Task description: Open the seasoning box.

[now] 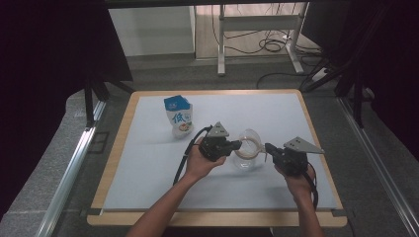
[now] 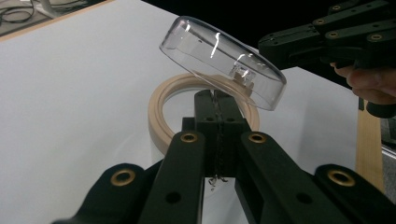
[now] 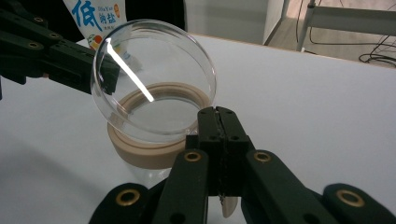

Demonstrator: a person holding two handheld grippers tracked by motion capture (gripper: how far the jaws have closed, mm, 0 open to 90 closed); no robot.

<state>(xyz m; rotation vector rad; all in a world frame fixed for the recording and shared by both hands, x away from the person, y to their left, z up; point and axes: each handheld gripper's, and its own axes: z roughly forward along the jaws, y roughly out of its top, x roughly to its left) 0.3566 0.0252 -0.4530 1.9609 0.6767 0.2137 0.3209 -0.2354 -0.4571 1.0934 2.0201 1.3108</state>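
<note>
Clear glass lid (image 1: 250,136) sits tilted over the jar (image 1: 246,159) at frame centre, my left tool (image 1: 236,144) clamped shut on its edge. My right tool (image 1: 268,147), closed on the jar's tan ring (image 3: 154,151), should brace it while I lift slowly

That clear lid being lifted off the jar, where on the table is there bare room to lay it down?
Bare mat lies along the near edge, left of the left gripper, and along the far edge beyond the salt bag. It is crowded mid-table, where both grippers flank the jar and its tilted lid; the right gripper leaves little room toward the right edge.
</note>
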